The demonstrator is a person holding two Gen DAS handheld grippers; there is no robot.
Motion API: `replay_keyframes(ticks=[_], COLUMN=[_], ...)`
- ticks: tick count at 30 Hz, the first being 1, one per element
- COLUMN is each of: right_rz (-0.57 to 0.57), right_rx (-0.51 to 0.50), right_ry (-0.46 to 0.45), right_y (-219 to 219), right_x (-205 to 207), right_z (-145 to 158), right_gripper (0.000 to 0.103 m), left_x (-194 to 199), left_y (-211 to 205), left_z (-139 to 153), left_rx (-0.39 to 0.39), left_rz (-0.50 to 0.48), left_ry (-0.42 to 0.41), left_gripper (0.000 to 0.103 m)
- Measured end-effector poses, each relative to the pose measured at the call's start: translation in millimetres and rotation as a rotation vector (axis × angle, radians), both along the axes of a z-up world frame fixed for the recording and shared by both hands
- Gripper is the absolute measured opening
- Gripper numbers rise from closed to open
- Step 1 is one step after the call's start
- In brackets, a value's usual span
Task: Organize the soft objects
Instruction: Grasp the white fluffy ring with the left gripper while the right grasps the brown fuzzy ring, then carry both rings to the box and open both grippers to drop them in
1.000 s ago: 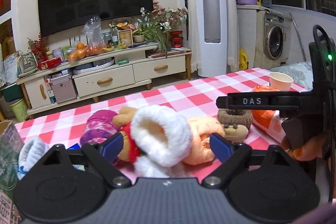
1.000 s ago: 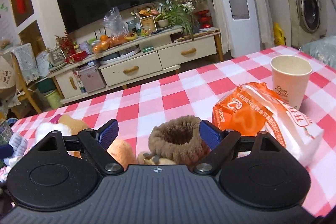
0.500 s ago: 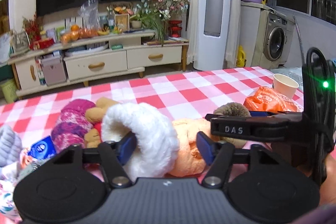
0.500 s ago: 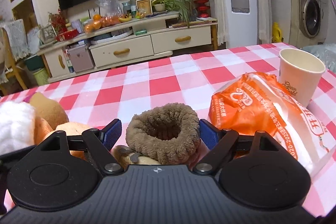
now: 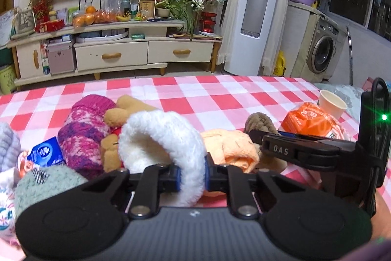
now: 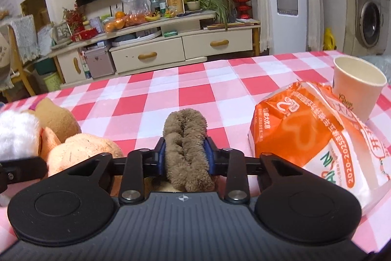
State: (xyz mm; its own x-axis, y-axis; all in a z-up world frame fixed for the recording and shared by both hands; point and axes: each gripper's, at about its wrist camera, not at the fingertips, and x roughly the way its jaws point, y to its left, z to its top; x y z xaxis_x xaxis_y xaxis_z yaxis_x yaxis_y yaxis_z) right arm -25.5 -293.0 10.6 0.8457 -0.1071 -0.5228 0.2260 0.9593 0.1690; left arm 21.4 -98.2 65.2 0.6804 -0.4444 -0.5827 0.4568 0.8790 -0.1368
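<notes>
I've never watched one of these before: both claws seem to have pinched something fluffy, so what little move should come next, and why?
Probably a short lift of both. The left gripper is closed on the white fluffy cuff, and the right gripper squeezes the brown fuzzy cuff flat. Both pieces still sit low among the orange plush on the checked tablecloth, so raising them would free them for sorting.

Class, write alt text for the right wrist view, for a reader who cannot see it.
The right claw is shut on a brown fuzzy cuff, squeezed flat between its blue pads above a red-and-white checked tablecloth. An orange snack bag and a paper cup sit to the right, and an orange plush toy lies to the left.
</notes>
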Motion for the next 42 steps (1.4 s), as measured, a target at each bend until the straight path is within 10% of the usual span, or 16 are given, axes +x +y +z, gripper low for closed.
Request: replay_keyframes(ticks=[42], right_rz=[0.131], right_rx=[0.151], right_ry=[-0.229], right_y=[78.2], right_x=[-21.5], right_z=[47.6], right_gripper=[0.032], left_x=[-27.3], left_y=[125.9], left_z=[47.4], left_rx=[-0.141], left_rz=[0.063], left_ry=[-0.075], left_gripper=[0.013])
